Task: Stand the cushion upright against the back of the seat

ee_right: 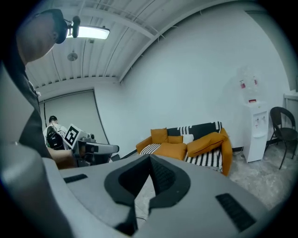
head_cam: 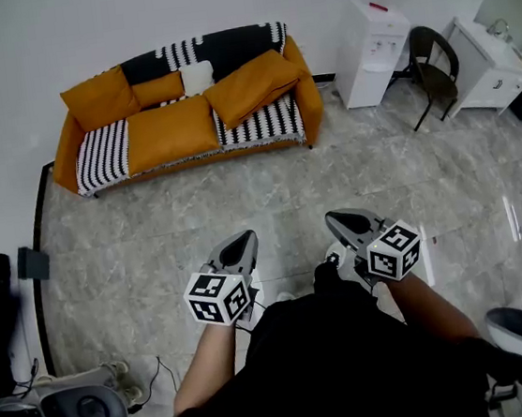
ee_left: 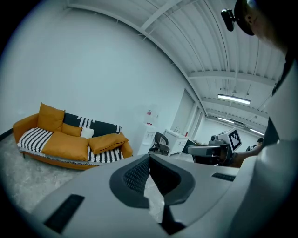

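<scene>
Hanging far from the sofa (head_cam: pixel 302 89), left gripper (head_cam: pixel 240 245) and right gripper (head_cam: pixel 340 221) are closed (both empty). Next, probably: approach the slumped cushion (head_cam: pixel 250 83).

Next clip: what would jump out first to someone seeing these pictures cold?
The orange sofa with black-and-white stripes stands out against the white wall, across the grey floor. On its right half a big orange cushion lies slanted, not upright. Nearest the camera, the left gripper and right gripper are shut and empty, well short of the sofa.
</scene>
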`<state>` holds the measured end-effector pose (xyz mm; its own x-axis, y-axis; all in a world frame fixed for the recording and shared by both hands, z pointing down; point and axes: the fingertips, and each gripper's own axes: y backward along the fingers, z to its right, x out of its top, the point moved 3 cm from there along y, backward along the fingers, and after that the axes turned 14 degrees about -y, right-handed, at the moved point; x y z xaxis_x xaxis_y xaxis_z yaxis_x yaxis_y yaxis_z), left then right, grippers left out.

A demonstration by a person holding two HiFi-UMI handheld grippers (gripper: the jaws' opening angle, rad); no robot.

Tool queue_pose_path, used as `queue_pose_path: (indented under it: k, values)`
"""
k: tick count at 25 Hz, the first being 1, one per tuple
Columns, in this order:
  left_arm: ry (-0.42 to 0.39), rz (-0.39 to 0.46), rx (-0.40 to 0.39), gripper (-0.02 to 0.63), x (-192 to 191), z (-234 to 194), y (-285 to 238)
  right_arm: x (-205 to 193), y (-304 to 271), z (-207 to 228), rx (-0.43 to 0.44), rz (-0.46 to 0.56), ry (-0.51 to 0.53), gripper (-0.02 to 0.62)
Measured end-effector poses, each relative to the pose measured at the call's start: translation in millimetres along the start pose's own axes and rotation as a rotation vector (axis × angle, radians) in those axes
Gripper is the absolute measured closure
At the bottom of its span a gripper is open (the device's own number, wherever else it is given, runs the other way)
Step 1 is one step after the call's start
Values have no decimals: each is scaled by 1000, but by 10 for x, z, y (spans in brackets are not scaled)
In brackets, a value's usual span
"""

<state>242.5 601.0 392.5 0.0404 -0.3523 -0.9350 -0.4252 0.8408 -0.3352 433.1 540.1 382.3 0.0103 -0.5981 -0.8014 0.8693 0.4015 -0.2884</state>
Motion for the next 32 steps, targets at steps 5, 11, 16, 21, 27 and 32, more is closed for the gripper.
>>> queue_pose_path:
  k: [5,11,16,21,27,32]
  values:
    - [10,-7,15,592,-66,-27,47,49,-38,-83,20,50,-18,560]
    - [39,-26,27,592,-11,-176,66,182,-146,-105,22,14,-34,557]
    - [60,-20,47,592,-19,-238,-1,100,-239,35,14,-44,-36,558]
    - [73,-70,47,592,-131,-290,-124,127,-523,343,-14,-51,-161,558]
    - [62,-122,47,592,-149,-553,-326,293,-961,586,17,-45,-215,558]
    - [20,-97,80,592,147,-1004,-690,499,-1293,945,21,-46,-203,558]
